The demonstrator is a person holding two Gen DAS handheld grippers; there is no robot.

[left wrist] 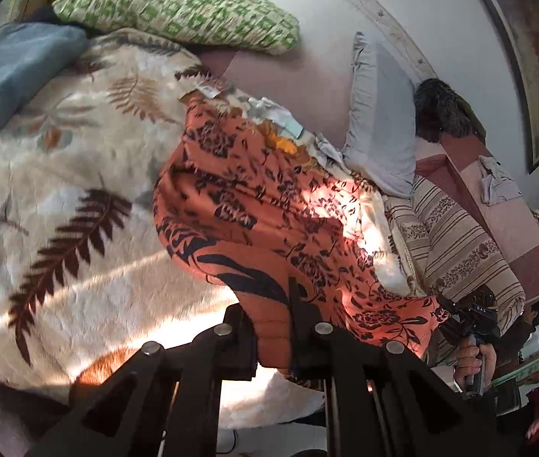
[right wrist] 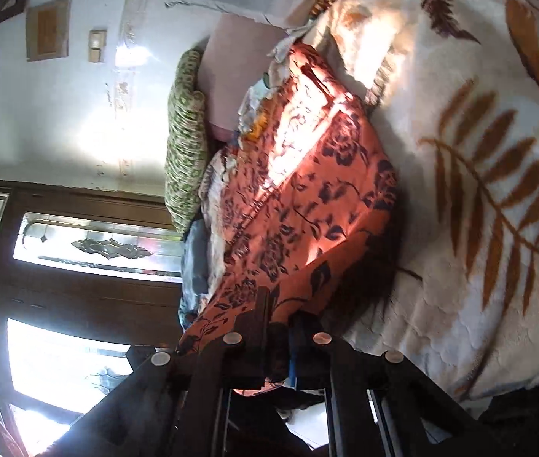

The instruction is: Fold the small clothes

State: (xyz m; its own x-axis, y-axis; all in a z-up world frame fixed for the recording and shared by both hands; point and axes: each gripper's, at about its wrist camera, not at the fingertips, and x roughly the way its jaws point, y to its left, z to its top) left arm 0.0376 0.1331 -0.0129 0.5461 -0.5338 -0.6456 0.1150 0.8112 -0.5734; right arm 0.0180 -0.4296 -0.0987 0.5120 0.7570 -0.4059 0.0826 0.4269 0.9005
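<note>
I have both grippers clamped on the same orange garment (left wrist: 254, 205), a cloth printed with dark flowers. My left gripper (left wrist: 273, 327) is closed on its near edge, the cloth pinched between the two black fingers and hanging out in front of them. My right gripper (right wrist: 277, 339) is closed on another part of that edge, with the fabric bunched between its fingers. In the left wrist view I can see the right gripper (left wrist: 471, 320) to the right of the garment, held by a hand (left wrist: 475, 361) on its grip.

The garment is lifted at the near side and drapes back onto the cream blanket (left wrist: 60, 175) with brown fern leaves that covers the bed. Beyond the garment, a small heap of other clothes (left wrist: 281, 122) lies on the blanket. Behind that heap stand a green patterned pillow (left wrist: 178, 11) and a grey pillow (left wrist: 380, 114). A folded blue cloth (left wrist: 14, 72) sits on the blanket left of the garment.
</note>
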